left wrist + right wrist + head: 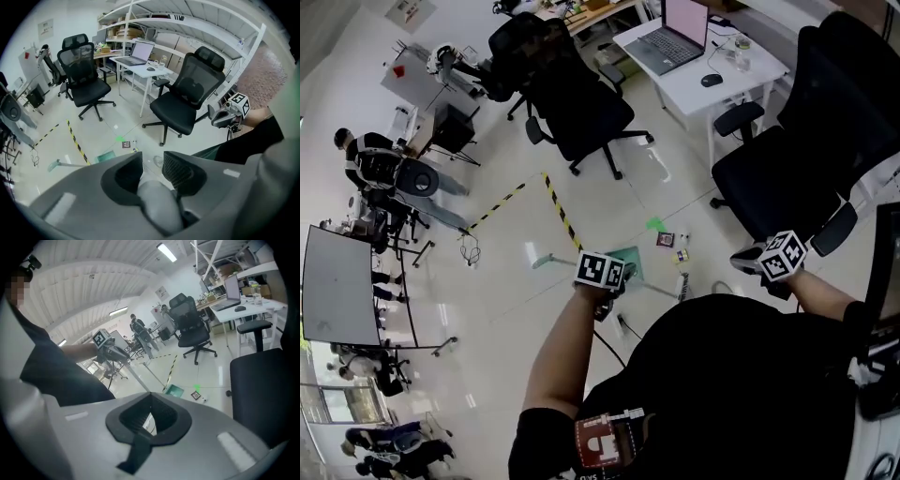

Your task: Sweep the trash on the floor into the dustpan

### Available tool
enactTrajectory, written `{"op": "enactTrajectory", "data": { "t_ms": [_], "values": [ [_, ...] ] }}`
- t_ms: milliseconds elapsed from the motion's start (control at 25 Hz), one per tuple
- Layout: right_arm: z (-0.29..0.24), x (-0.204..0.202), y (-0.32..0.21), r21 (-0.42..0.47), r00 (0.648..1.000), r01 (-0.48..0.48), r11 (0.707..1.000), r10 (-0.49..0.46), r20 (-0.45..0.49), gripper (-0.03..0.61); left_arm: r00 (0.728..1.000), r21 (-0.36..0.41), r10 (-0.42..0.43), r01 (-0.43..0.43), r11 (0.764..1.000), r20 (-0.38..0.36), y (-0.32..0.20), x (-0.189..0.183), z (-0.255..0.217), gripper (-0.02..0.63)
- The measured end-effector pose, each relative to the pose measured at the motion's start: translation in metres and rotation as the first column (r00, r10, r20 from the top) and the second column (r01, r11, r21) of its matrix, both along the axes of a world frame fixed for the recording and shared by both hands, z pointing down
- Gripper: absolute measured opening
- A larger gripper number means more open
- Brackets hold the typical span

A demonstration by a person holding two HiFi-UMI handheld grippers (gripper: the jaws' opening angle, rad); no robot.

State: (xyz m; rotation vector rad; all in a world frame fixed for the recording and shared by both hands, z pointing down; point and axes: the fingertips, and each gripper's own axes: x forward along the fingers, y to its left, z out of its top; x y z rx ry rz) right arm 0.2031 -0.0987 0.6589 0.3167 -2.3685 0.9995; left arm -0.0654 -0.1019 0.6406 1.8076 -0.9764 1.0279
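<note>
Right gripper view: dustpan (174,390) w/ handle slanting up-left

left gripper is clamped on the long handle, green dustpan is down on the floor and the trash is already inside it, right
Not quite. The left gripper is shut on the handle and the green dustpan is on the floor, but the trash is not inside it. The head view shows the pieces lying on the floor beside the dustpan.
</note>
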Motion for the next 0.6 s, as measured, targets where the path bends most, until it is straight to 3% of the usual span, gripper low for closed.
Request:
{"op": "enactTrajectory", "data": {
  "t_ms": [280, 600],
  "values": [
    [0.023, 0.025, -0.061, -0.053, 1.0, 0.023, 0.998, -0.022, 0.006, -0.006, 0.988, -0.014, -0.145, 0.144, 0.989, -0.046, -0.062, 0.009, 0.003, 0.149],
    [0.037, 0.025, -0.076, -0.079, 0.998, -0.051, 0.996, 0.047, -0.052, -0.006, 0.974, -0.023, -0.199, 0.198, 0.98, -0.109, -0.109, -0.015, 0.044, 0.149]
  ]
}}
